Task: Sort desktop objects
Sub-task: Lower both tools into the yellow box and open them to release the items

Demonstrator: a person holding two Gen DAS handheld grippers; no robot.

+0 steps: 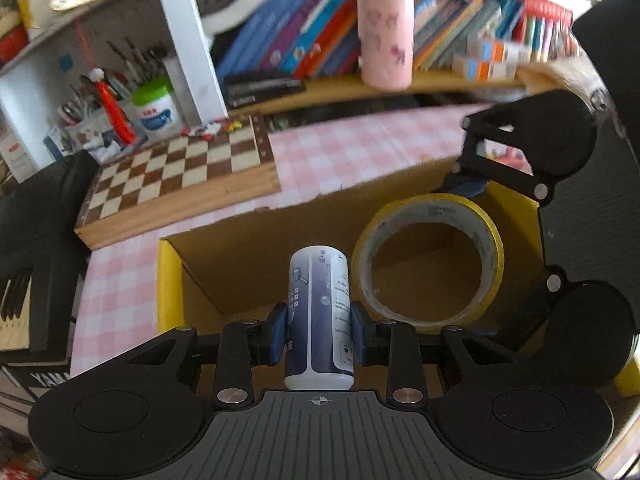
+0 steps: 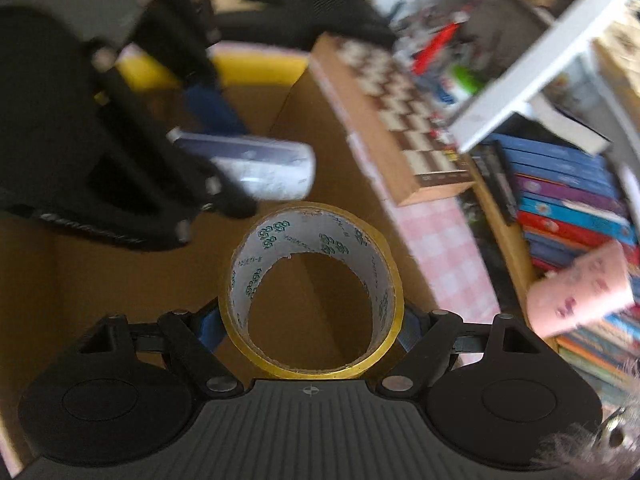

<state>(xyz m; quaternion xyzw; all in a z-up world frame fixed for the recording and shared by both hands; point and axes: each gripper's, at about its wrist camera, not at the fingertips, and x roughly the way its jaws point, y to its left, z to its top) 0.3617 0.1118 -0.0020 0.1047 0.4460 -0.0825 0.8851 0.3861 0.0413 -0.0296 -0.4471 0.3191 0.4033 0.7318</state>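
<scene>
Left wrist view: left tool (image 1: 319,334) clenched on small white-and-blue bottle (image 1: 319,316), long axis pointing forward along the fingers, held over the open cardboard box (image 1: 256,264). Just right of it, yellow-edged packing tape roll (image 1: 430,258), hole facing the camera, gripped by right tool (image 2: 312,326) from either side. Both held above the same box interior on the pink checked tabletop (image 1: 360,148); judged next: lower and let go inside. Fine print on bottle label unreadable; green logo repeated inside tape core, text illegible. Beyond, chessboard (image 1: 180,168).
</scene>
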